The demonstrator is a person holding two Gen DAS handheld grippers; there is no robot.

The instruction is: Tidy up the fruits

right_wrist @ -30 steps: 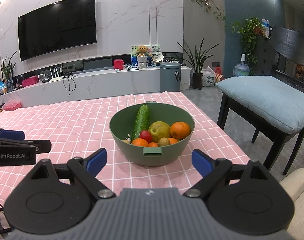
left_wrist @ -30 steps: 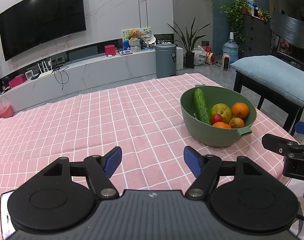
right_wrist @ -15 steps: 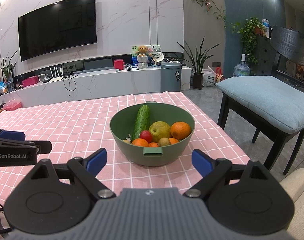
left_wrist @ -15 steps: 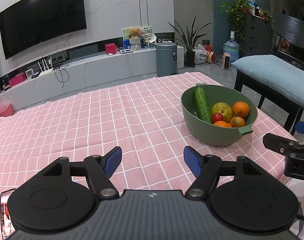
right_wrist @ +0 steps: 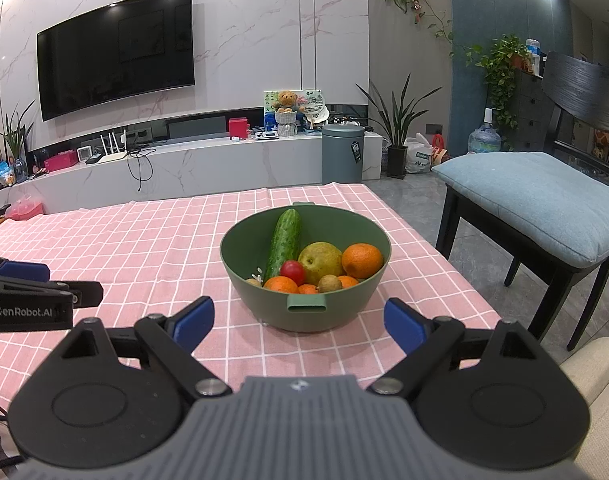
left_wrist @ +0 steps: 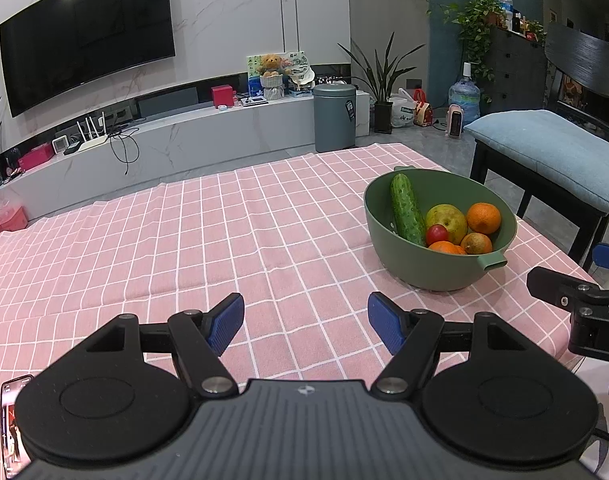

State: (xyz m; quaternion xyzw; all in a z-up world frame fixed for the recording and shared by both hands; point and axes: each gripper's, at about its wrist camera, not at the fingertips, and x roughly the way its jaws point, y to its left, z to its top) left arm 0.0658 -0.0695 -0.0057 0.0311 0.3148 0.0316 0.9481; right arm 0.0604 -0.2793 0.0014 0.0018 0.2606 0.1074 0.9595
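A green bowl (right_wrist: pixel 336 312) stands on the pink checked tablecloth (right_wrist: pixel 144 248), near its right edge. It holds a cucumber (right_wrist: pixel 283 243), a yellow-green pear (right_wrist: pixel 321 261), an orange (right_wrist: pixel 362 260), a small red fruit (right_wrist: pixel 292 271), more oranges and a brown kiwi-like fruit (right_wrist: pixel 329 283). My right gripper (right_wrist: pixel 300 322) is open and empty, just in front of the bowl. My left gripper (left_wrist: pixel 306 322) is open and empty over bare cloth, left of the bowl (left_wrist: pixel 420 264).
A chair with a blue cushion (right_wrist: pixel 544 196) stands right of the table. A phone (left_wrist: pixel 14 420) lies at the near left edge. A TV wall and low cabinet (right_wrist: pixel 184 160) are behind the table.
My left gripper has drifted slightly, so the bowl sits a little lower and nearer in its view. The right gripper has barely moved. Both stay open.
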